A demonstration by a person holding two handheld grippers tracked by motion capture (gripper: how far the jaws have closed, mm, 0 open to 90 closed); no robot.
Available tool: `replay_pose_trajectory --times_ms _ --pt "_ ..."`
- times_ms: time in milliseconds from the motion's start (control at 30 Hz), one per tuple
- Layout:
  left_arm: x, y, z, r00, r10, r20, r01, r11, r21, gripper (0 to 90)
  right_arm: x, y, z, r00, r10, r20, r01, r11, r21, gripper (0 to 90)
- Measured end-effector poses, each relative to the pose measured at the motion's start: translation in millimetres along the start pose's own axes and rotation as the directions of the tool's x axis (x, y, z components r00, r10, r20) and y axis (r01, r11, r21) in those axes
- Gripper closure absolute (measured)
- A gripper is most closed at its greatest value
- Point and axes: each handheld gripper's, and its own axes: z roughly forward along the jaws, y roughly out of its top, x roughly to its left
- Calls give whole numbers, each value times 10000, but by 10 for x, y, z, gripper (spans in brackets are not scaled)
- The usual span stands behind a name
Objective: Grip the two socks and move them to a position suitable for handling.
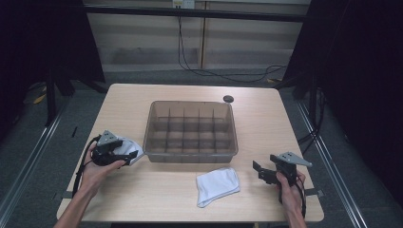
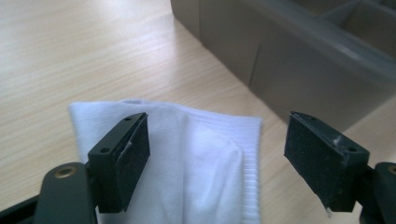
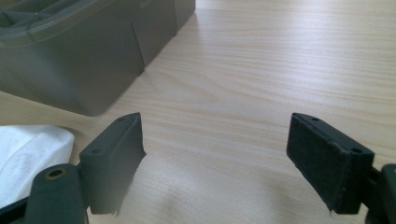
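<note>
A white sock (image 2: 196, 158) is lying flat on the table (image 1: 266, 118) just left of the divided grey bin (image 1: 190, 156), right under the left gripper (image 1: 124, 158), and it is looking soft, light and limp, so it is likely going to sag and drape from wherever it is pinched. In the left gripper view its ribbed cuff edge is facing the bin and a raised fold is running down the middle; that fold or the doubled cuff is probably offering the best bite, since a single flat layer may be slipping out from between the pads. The left gripper's jaws are standing wide apart, straddling the cloth without pressing on it, the pad (image 2: 133, 156) on the left side of that view hovering over the fabric. A second white sock (image 1: 217, 185) is resting in front of the bin, near its right corner. The right gripper (image 1: 260, 172) is hanging low over bare wood to the right of that second sock, its 2 jaws also spread with nothing between them. The bin's compartments are appearing empty from above.
</note>
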Motion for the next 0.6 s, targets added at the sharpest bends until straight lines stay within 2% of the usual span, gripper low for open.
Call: replay_pose_trajectory --times_ms 133,167,267,300,400,533,567,600 --pt "76 -19 79 9998 -187 87 183 9989 423 241 3 -2 6 10000 -15 -49 15 10000 -43 184" --pt "80 -27 100 9999 -98 -132 106 9985 544 241 5 -2 6 9999 41 -126 -42 10000 -73 183" --pt "63 -54 147 9997 60 -236 -46 9981 609 241 16 -4 7 9999 -31 -162 30 10000 -74 179" --pt "54 -59 154 9989 341 -307 -319 9970 709 239 17 -5 6 9999 -29 -158 28 10000 -68 179" --pt "48 -94 169 9985 413 -370 -391 9976 574 224 19 -6 5 9998 -30 -187 29 10000 -20 179" --pt "57 -160 160 9993 224 -296 -220 9997 126 229 18 -7 5 9999 -39 -165 40 10000 44 179" --pt "53 -160 156 9988 369 -319 -362 9991 210 231 17 -7 5 9999 -42 -131 43 9999 102 177" --pt "54 -162 157 9990 315 -307 -309 9993 197 230 13 -8 6 9999 -37 -164 40 9999 145 170"
